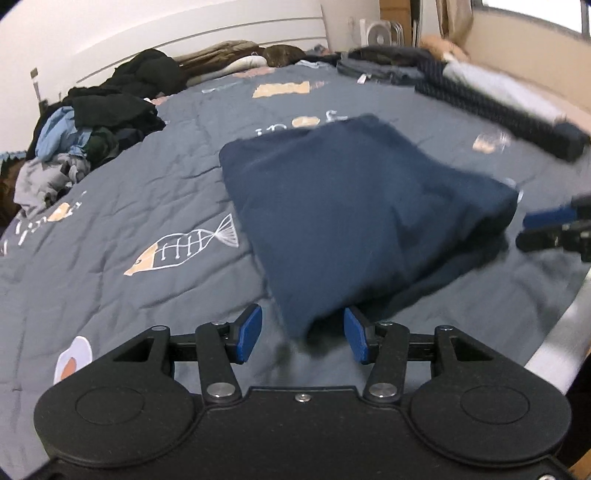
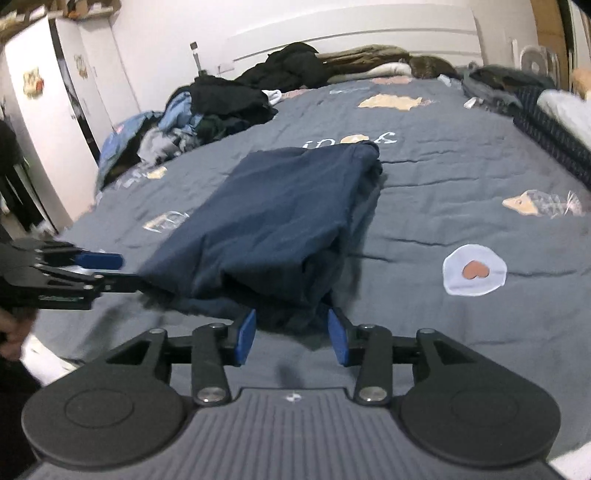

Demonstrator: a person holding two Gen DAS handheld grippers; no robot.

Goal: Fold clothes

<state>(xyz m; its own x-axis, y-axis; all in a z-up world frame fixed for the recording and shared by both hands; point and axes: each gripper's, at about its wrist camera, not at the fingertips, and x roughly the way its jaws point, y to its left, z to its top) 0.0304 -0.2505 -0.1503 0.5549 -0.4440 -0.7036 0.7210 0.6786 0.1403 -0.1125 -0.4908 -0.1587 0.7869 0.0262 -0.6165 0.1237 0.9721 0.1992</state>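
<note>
We see navy shirt (image 1: 354,206) folded at 12 o'clock; left gripper (image 1: 303,334) and right gripper (image 2: 291,334) both half-open, empty. Risk: careless regrasp unfolds it.

1. A grey-blue quilt (image 1: 147,206) with fish and egg prints covers the bed.
2. A white headboard (image 2: 351,33) stands behind the quilt.
3. A white fan (image 1: 378,35) stands beyond the quilt's far corner.
4. A white wardrobe (image 2: 48,110) stands left of the quilt.
</note>
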